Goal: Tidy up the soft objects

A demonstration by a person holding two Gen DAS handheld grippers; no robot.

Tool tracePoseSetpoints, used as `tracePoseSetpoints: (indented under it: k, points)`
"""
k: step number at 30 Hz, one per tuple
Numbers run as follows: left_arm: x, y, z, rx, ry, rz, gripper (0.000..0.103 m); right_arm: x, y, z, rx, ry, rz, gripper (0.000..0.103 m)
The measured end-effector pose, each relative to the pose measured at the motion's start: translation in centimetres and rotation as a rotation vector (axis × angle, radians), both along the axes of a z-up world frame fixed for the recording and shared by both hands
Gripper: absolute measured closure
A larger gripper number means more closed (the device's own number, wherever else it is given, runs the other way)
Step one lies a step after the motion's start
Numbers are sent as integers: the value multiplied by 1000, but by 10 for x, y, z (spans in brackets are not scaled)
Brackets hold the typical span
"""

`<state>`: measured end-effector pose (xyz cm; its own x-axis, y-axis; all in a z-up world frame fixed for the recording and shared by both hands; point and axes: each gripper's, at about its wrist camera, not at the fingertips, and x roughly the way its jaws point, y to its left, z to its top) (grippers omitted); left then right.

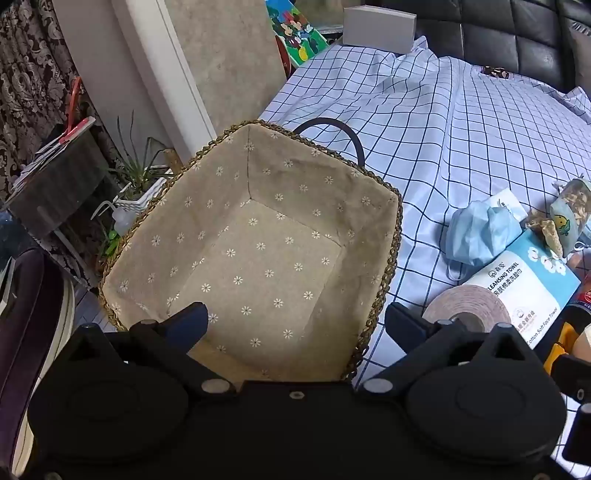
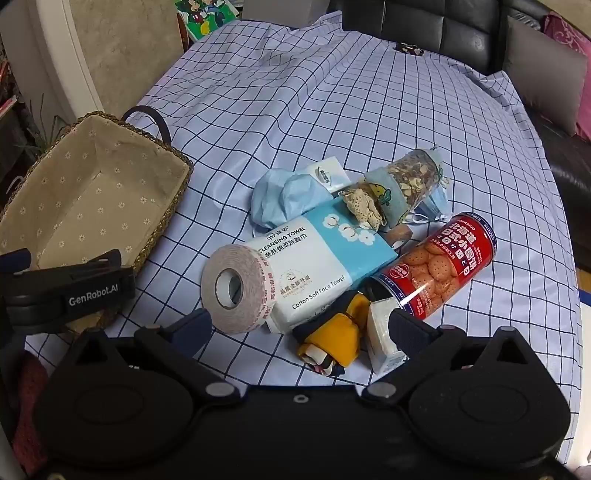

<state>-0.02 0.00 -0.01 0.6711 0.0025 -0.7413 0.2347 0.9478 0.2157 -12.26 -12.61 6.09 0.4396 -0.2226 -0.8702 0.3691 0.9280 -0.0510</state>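
Observation:
A woven basket (image 1: 391, 254) with a beige flowered lining stands empty at the table's left edge; it also shows in the right wrist view (image 2: 162, 151). My left gripper (image 1: 295, 325) is open and empty above the basket's near end. My right gripper (image 2: 301, 328) is open and empty, low over a pile on the checked cloth: a yellow and navy cloth bundle (image 2: 332, 332), a cotton face towel pack (image 2: 325, 258), a crumpled blue face mask (image 2: 284, 199), a small cloth pouch (image 2: 388, 195) and a white packet (image 2: 380, 332).
A tape roll (image 2: 236, 284), a red biscuit can (image 2: 443, 266) and a clear tube of dried bits (image 2: 413, 177) lie in the same pile. A black sofa (image 2: 461, 26) is behind the table. Plants and a stool (image 1: 55, 184) stand left of the table.

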Motion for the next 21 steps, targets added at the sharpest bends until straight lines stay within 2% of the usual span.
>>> tracePoseSetpoints:
  k: [21]
  points:
    - [0, 0, 0, -2, -6, 4, 4, 0, 0, -4, 2, 4, 1, 1]
